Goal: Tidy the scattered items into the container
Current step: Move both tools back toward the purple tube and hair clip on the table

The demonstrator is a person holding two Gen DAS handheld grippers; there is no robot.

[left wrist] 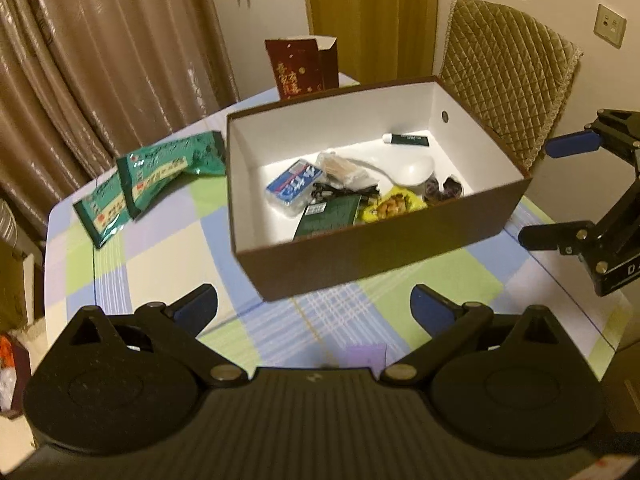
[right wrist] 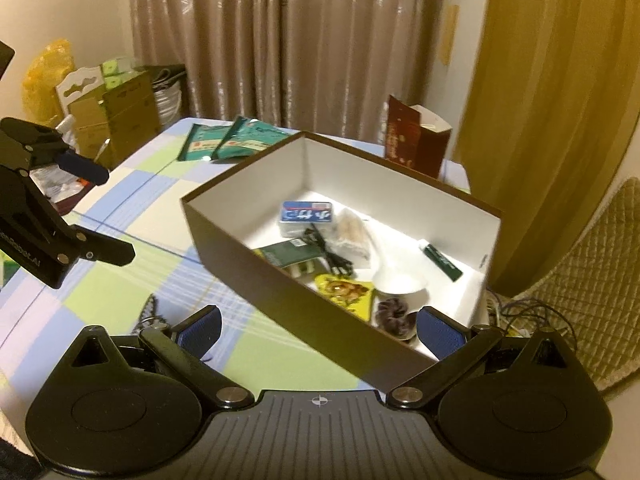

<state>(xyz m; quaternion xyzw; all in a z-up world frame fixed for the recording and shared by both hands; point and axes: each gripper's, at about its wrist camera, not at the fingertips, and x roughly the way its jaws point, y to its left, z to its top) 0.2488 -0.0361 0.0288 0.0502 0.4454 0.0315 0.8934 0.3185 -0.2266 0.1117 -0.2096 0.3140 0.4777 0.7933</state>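
Observation:
A brown box [left wrist: 380, 248] with a white inside stands mid-table and holds a blue tissue pack [left wrist: 294, 186], a white spoon [left wrist: 414, 170], a dark tube [left wrist: 408, 140], a yellow snack bag [left wrist: 394, 206] and other small things. Two green packets [left wrist: 160, 176] lie on the checked cloth left of it, also seen beyond the box [right wrist: 280, 300] as green packets [right wrist: 236, 140]. My left gripper [left wrist: 314, 312] hangs open and empty before the box. My right gripper [right wrist: 318, 332] is open and empty at the box's near corner. A small dark patterned item [right wrist: 150, 312] lies by its left finger.
A dark red paper bag [left wrist: 300, 66] stands behind the box. A quilted chair [left wrist: 508, 76] is at the table's far right. Cardboard boxes [right wrist: 116, 116] and curtains lie beyond the table. Loose cables [right wrist: 520, 312] trail off its edge. Each gripper shows in the other's view: right [left wrist: 544, 192], left [right wrist: 108, 212].

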